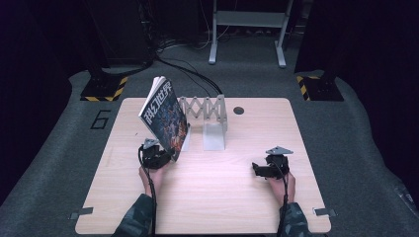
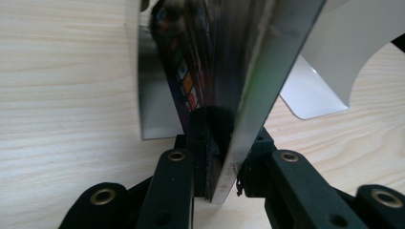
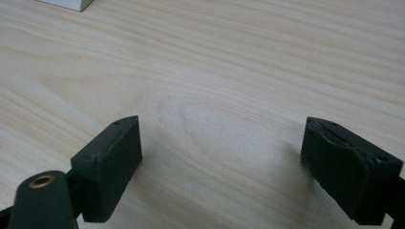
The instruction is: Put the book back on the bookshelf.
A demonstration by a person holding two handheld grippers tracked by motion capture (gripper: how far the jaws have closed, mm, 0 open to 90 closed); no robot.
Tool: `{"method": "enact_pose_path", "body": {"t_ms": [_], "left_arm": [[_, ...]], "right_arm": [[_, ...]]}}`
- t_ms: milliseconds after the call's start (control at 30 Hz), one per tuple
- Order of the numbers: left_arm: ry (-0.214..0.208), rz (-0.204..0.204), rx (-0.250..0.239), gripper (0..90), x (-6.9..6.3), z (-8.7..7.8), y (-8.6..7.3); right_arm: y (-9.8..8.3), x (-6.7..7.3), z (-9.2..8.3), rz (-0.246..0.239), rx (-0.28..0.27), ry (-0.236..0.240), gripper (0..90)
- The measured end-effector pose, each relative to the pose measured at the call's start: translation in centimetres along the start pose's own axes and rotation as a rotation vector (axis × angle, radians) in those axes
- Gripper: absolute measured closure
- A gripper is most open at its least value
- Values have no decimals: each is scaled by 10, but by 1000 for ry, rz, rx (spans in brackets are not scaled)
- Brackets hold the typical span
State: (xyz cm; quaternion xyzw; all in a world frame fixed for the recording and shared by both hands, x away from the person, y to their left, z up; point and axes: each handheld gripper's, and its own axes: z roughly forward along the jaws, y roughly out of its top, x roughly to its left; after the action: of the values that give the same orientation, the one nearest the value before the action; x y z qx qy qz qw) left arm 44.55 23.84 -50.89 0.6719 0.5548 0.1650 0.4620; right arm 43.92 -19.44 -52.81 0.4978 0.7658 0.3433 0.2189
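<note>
- Two forearms in dark patterned sleeves came in from the near edge of a pale wooden table (image 1: 207, 197), each hand holding a black claw.
- The left claw (image 1: 159, 157) sat left of centre on the table. It was clenched on the lower edge of a magazine (image 1: 164, 116), gripping it near the bottom corner.
- In the left gripper view, the left claw (image 2: 220, 157) had its two black jaws pressed against either side of the thin magazine (image 2: 224, 62), whose edge ran up between them.
- The right claw (image 1: 262, 169) rested low over the table to the right, well apart from the magazine, with a grey three-cornered plate on top.
- In the right gripper view, the right claw (image 3: 222, 167) was released, its jaws spread wide with bare wood grain between them.
- The magazine stood tilted, its top leaning to the left and away, and its dark, colourful cover with white characters faced the person.
- Just beside the magazine, towards the middle of the table, stood a white expandable book rack (image 1: 210, 116) with a zigzag lattice and upright dividers.
- The magazine's lower edge was close to the rack's left divider; whether they touched could not be told.
- Beyond the rack, a small dark round hole (image 1: 239, 110) lay near the table's far edge.
- Past the table was grey carpet, a dark floor marking shaped like a six (image 1: 101, 119), and black cables (image 1: 183, 69).
</note>
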Motion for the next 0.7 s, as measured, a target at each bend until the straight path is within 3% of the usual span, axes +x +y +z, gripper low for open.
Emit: {"method": "enact_pose_path", "body": {"t_ms": [700], "left_arm": [[-74,28,9,708,-22,7,-4]], "right_arm": [[0,0,0,-1,0,0,134]]}}
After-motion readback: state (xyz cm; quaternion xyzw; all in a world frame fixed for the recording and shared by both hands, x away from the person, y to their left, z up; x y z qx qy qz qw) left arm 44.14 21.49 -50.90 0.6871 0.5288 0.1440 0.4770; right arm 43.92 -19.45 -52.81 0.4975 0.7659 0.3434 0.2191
